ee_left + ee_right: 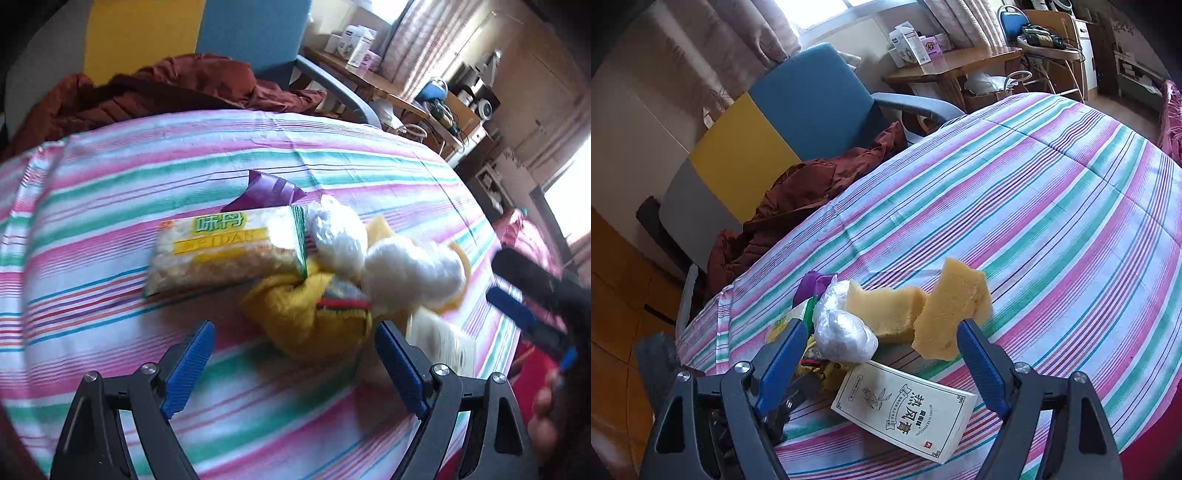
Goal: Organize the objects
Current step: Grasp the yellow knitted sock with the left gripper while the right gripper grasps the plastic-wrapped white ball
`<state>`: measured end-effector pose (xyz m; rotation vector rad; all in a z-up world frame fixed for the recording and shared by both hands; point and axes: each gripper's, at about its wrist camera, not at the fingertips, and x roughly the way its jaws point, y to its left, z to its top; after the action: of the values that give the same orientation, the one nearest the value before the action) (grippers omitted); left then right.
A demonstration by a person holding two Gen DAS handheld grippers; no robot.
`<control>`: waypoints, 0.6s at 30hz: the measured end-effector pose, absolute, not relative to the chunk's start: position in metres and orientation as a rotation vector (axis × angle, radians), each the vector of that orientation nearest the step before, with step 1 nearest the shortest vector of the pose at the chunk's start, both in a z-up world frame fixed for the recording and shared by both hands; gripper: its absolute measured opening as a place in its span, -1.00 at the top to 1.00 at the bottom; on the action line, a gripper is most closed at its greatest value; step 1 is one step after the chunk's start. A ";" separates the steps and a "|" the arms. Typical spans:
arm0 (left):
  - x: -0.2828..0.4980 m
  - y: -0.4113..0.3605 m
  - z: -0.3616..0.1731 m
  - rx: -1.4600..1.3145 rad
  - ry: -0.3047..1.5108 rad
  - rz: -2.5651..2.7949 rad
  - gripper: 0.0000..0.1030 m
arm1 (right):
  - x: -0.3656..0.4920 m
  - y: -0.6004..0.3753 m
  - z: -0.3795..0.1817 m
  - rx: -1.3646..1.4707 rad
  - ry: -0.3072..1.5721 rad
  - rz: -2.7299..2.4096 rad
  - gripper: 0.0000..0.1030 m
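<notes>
Clutter sits in one heap on the striped sheet (258,147), and both grippers are over it with nothing in them. Left gripper (295,363) hangs with jaws spread wide, blue pads clear of everything, the yellow cloth (295,314) lying just ahead between them and a red-banded bundle (343,303) on top of it. Behind the cloth, a snack pack (225,251) lies flat, a purple wrapper (266,192) peeking out past its far edge. Two white plastic bags (406,273) crowd the pack's right end.

Right gripper (882,360) is released too, jaws apart over the same heap from the other side. A white box (905,410) with printed characters lies flat below and between its pads. Two sponges (949,306) stand beyond it, touching each other, the nearer one beside the right pad. One clear plastic bag (846,332) rests against the left sponge. A brown jacket (798,199) is slumped on the armchair (812,99) past the edge of the sheet.
</notes>
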<state>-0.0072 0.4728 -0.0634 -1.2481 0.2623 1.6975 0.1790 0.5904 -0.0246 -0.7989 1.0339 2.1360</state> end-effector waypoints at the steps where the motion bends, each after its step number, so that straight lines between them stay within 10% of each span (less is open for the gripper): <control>1: -0.010 0.478 -0.067 -1.263 0.236 1.693 -0.73 | 0.178 0.590 -0.025 -0.805 1.031 2.136 -0.64; 4: -0.016 0.486 -0.074 -1.280 0.208 1.692 -0.73 | 0.175 0.590 -0.027 -0.825 1.019 2.136 -0.64; 18: 0.000 0.413 -0.076 -1.247 0.225 1.665 0.53 | 0.151 0.573 -0.028 -0.942 0.922 2.226 -0.61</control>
<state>-0.0004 0.4130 -0.0759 -1.2467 0.2254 1.6651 0.1506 0.5735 -0.0285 -0.9418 0.9217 2.2256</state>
